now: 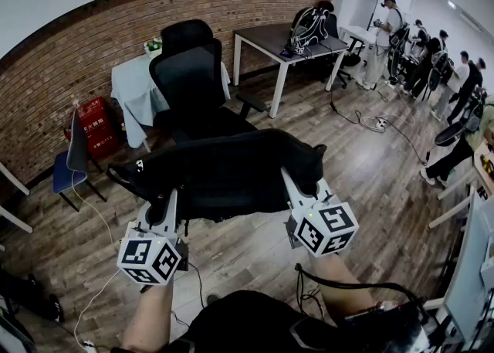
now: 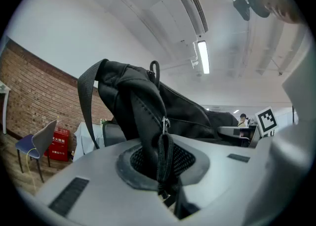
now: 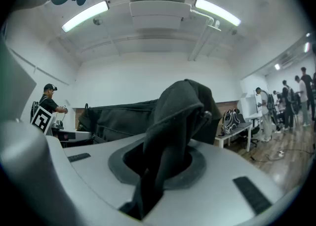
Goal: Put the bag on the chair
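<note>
The left gripper (image 1: 160, 211) and right gripper (image 1: 303, 188) clamp the bag (image 1: 224, 170) by thin folds, which may slip before the 12 o'clock chair (image 1: 193, 81).

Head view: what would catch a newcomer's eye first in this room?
A big black bag hangs in mid-air at the centre, held up by the left gripper and right gripper, each shut on its fabric. Just behind it stands a black office chair, before the brick wall.
</note>
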Available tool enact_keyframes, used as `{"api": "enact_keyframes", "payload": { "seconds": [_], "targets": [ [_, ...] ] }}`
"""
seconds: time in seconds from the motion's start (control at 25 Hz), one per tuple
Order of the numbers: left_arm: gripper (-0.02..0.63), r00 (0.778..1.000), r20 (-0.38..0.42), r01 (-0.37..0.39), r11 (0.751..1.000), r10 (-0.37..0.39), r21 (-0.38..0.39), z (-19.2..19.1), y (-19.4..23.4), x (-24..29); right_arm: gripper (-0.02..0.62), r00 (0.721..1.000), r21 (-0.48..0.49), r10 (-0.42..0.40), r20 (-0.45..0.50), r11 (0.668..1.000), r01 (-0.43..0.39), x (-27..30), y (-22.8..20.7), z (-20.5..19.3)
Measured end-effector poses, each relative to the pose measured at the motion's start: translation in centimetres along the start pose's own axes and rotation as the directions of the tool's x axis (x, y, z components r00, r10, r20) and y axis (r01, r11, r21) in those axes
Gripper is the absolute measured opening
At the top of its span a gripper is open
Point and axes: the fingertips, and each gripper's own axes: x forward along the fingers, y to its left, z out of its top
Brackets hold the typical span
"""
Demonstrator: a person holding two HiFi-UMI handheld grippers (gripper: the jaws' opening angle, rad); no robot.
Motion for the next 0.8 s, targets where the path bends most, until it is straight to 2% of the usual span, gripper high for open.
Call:
{"api": "enact_keyframes", "payload": {
  "seconds": [0.8],
  "targets": [
    [0.044,1.000,-0.001,0.006,1.000,-0.006,-0.006,0.35,0.28,-0.42,0.063,1.000,-0.012,-0.001,0.000,1.000,0.001,-0.13,0.68,0.37]
  ]
}}
